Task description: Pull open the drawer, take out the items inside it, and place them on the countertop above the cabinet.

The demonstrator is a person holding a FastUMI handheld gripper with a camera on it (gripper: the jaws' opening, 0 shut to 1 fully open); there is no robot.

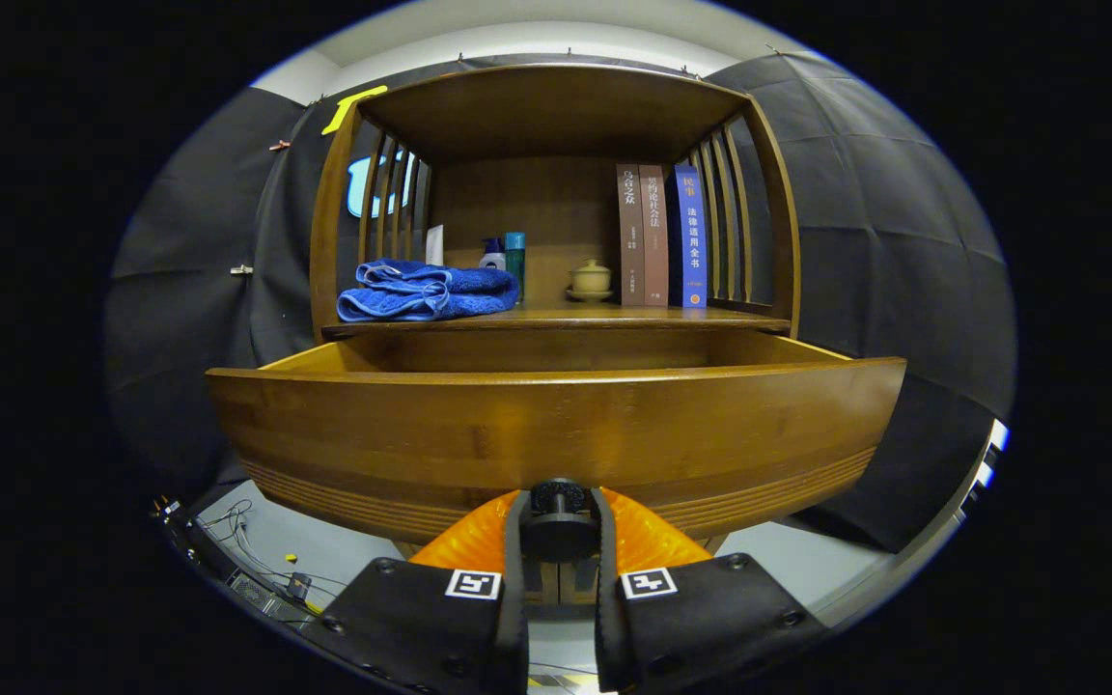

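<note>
Tool (559, 512) seemingly clamps open drawer's (556, 425) knob (558, 496).

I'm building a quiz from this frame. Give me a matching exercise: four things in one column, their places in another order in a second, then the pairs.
1. folded blue towel
2. lidded cup
3. books
4. drawer knob

A. upright at the shelf's right end
B. between the fingers of the tool
C. at the shelf's left end
D. mid-shelf, left of the books

Pairs: 1-C, 2-D, 3-A, 4-B
</note>
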